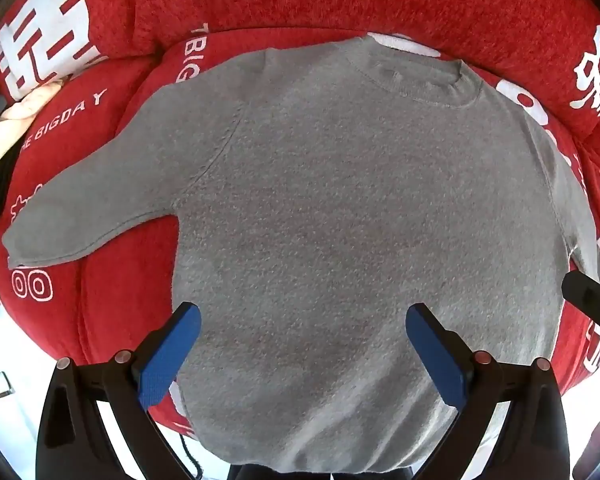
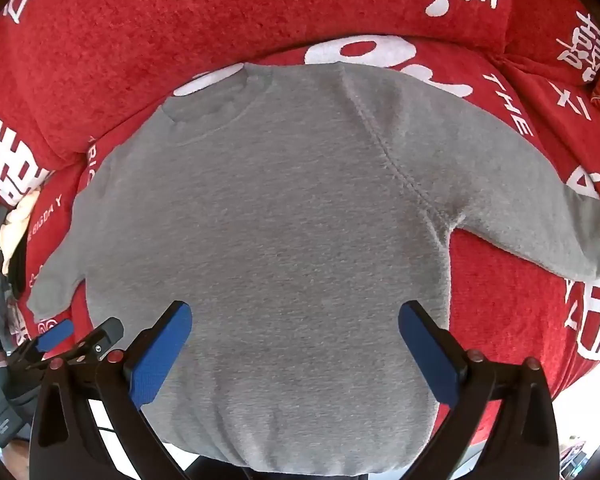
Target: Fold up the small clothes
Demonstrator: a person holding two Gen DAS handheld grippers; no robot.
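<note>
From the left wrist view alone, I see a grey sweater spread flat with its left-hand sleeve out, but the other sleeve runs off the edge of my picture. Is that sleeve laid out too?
Observer: Yes. In the right wrist view that sleeve lies stretched out sideways on the red cover, not folded over the grey sweater.
Operator: I only catch a black tip of the other gripper at my right edge. Is it gripping anything?
Observer: No. The right gripper is open, with nothing pinched between its blue pads.
Operator: Is anything lying past that sleeve?
Observer: Only more red cover with white lettering shows beside the cuff.
</note>
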